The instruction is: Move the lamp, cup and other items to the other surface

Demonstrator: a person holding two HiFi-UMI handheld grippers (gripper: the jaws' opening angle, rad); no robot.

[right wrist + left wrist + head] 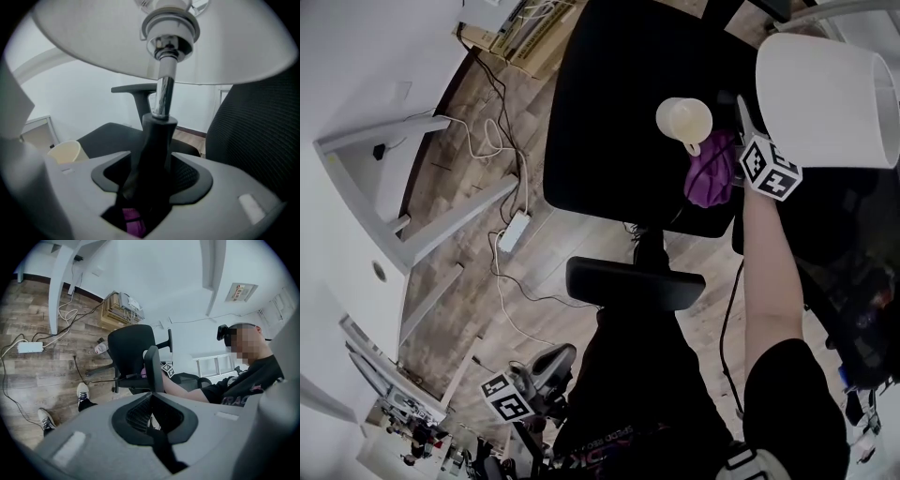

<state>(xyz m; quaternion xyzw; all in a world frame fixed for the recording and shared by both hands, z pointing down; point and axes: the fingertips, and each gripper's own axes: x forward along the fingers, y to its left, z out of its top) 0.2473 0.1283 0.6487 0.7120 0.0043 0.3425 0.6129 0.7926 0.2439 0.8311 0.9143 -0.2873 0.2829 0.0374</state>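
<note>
Low at the person's side, the left gripper is pressed together on nothing. A black chair back stands between the person and the seat, and the right arm reaches past it. Out there the right gripper is spread, with the lamp's dark neck upright between its jaws and not pinched. The white shade hides the base. A purple cloth lies just under that gripper, and the cup stands beside the cloth on the seat. A mesh chair crowds the lamp's right side. Beyond is a wood floor with a power strip, trailing cables, white desk legs and a white wall.
</note>
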